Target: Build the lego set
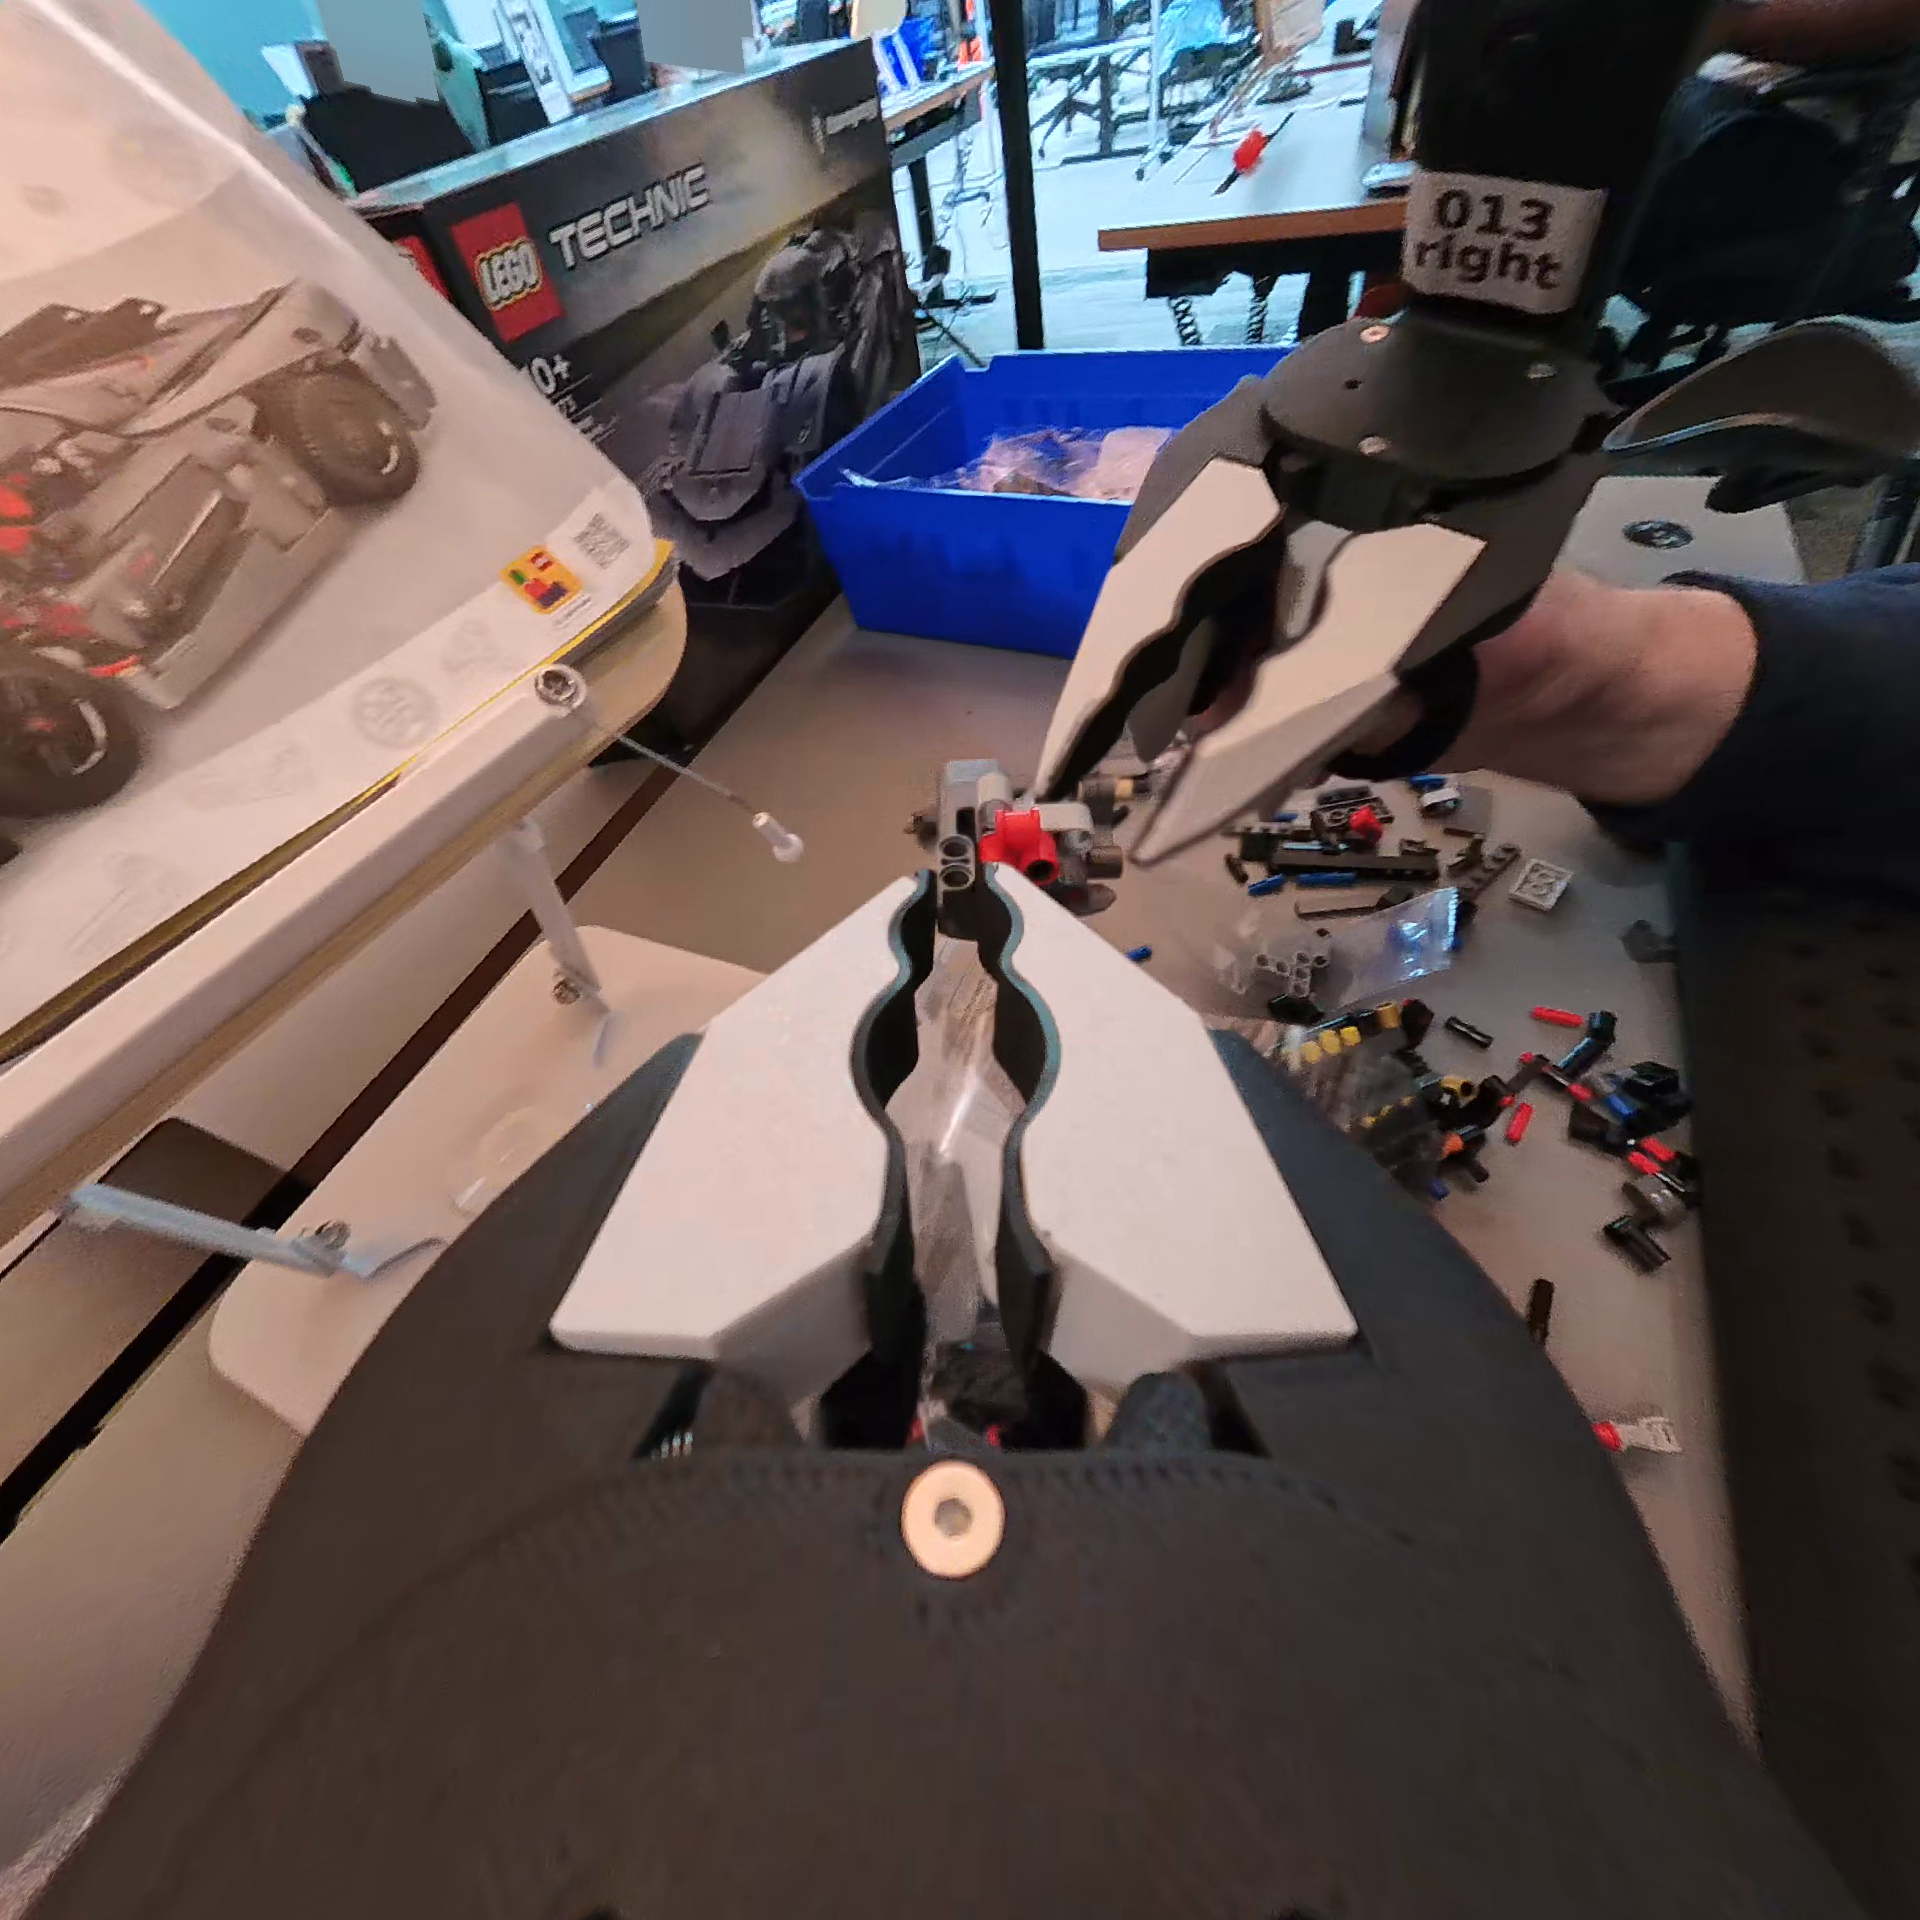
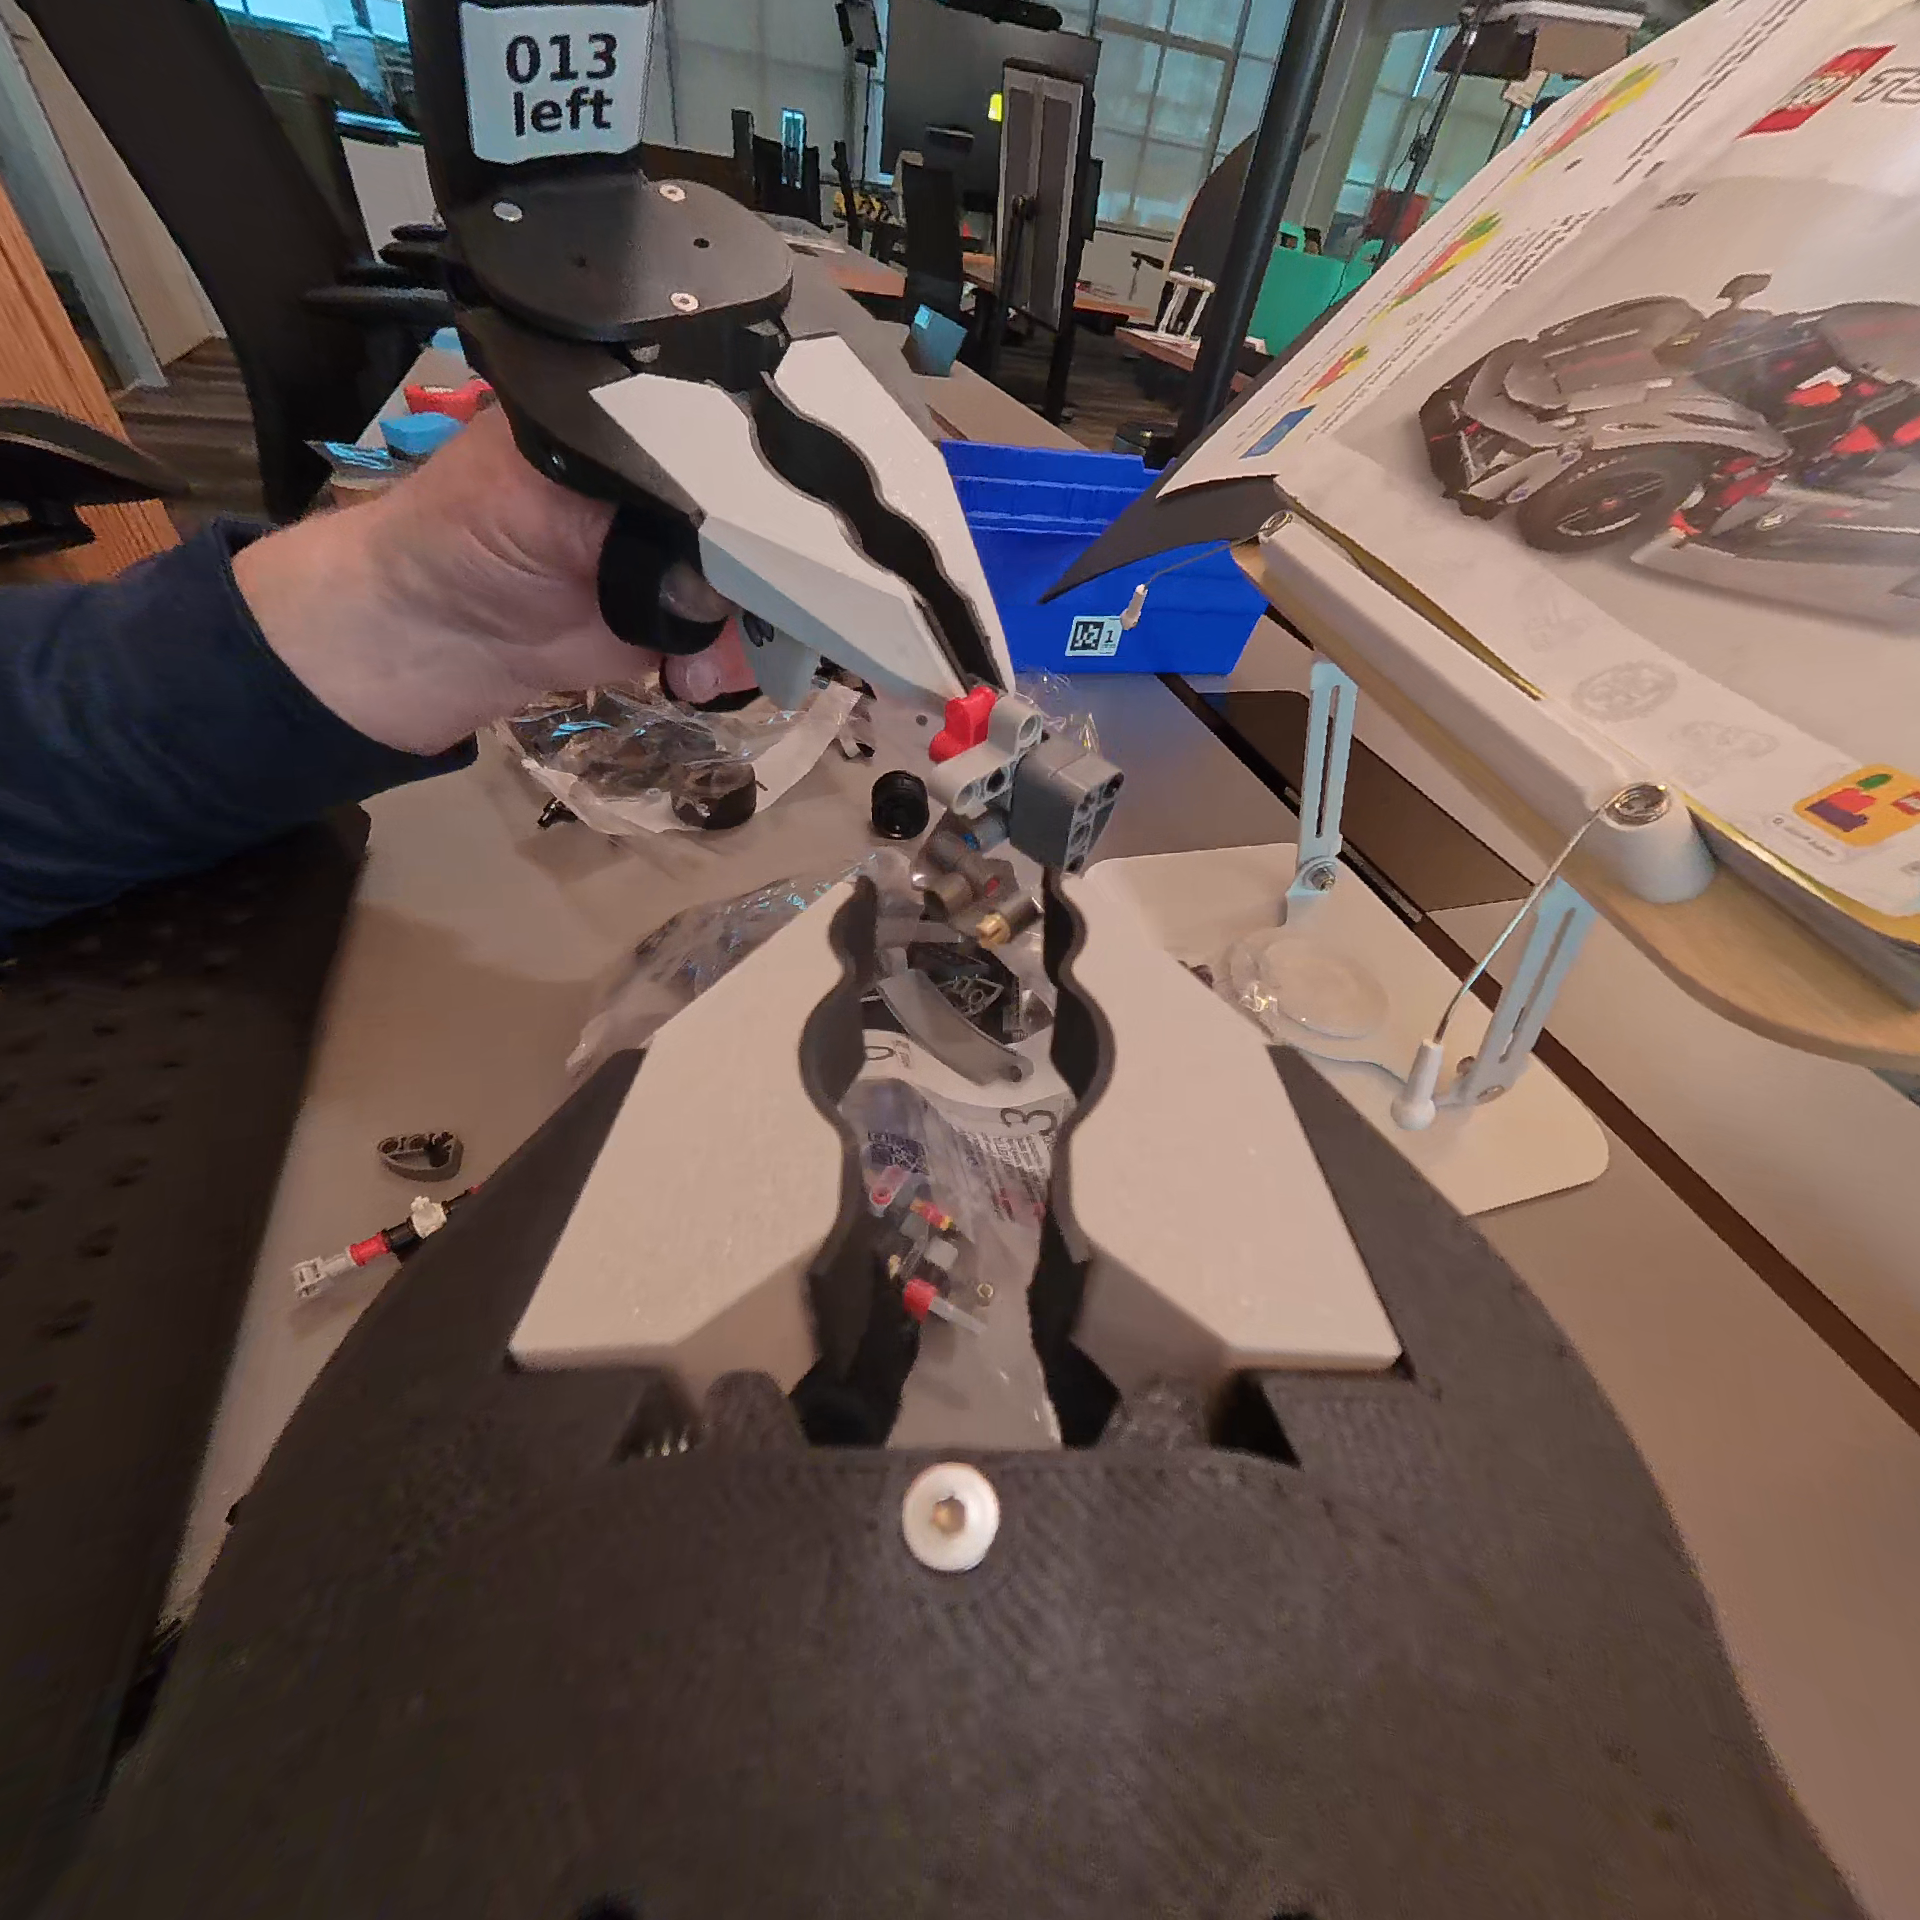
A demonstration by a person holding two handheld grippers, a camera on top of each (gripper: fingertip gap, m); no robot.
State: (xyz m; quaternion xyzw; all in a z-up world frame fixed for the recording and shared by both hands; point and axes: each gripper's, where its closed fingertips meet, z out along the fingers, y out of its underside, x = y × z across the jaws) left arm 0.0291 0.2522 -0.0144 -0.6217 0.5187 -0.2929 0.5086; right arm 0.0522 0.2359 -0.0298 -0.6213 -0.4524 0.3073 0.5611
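The counter (image 1: 831, 727) carries everything. Left of the left hand-held gripper (image 1: 961, 894), a stand props up the instruction booklet (image 1: 260, 468). Beyond its tips stands the dark set box (image 1: 665, 312) with a blue bin (image 1: 935, 540) of bagged parts beside it.

To the right of the left hand-held gripper lies a scatter of loose pieces (image 1: 1455, 1039), black, red and blue pins and beams among torn clear bags. More bags lie under the right hand-held gripper (image 2: 956, 894).

The task's thing, a small grey sub-assembly (image 1: 997, 831) with a red connector (image 1: 1018, 836) on it, is held up off the counter, clamped at its lower end between the tips of the left hand-held gripper. The right hand-held gripper stands apart, its open tips just at the sub-assembly. Its near tip seems to touch the grey beam beside the red connector, though blur makes contact uncertain.

This looks like an early step: seating or adjusting a part on the held sub-assembly. The next move likely calls for a steady left clamp while the right tips press or close precisely on the small piece.
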